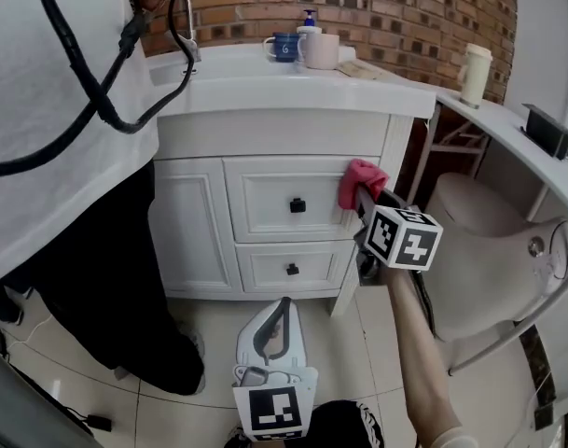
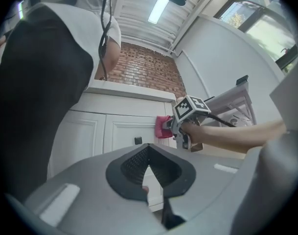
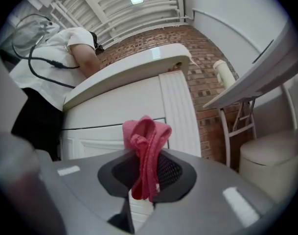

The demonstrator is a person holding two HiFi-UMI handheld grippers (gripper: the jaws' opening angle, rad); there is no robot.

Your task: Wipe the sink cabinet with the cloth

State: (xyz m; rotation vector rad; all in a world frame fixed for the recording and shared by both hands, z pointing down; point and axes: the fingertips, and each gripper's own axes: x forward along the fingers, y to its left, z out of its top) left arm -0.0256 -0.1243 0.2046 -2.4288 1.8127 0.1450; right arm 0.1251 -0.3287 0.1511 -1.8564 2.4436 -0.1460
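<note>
The white sink cabinet (image 1: 265, 194) stands ahead with two drawers and black knobs. My right gripper (image 1: 358, 194) is shut on a pink cloth (image 1: 361, 177), which is pressed against the upper drawer's right end near the cabinet's corner post. In the right gripper view the cloth (image 3: 145, 146) bunches up out of the shut jaws (image 3: 146, 175), with the cabinet front (image 3: 114, 111) just behind. My left gripper (image 1: 282, 304) hangs low over the floor, shut and holding nothing. The left gripper view looks past its jaws (image 2: 149, 173) at the cloth (image 2: 162, 126) on the cabinet (image 2: 90, 131).
A person in a white shirt and black trousers (image 1: 60, 110) stands close at the cabinet's left. Mugs and a soap bottle (image 1: 302, 45) sit on the countertop by the faucet (image 1: 183, 26). A toilet (image 1: 479, 241) and a shelf with a cup (image 1: 475, 73) crowd the right.
</note>
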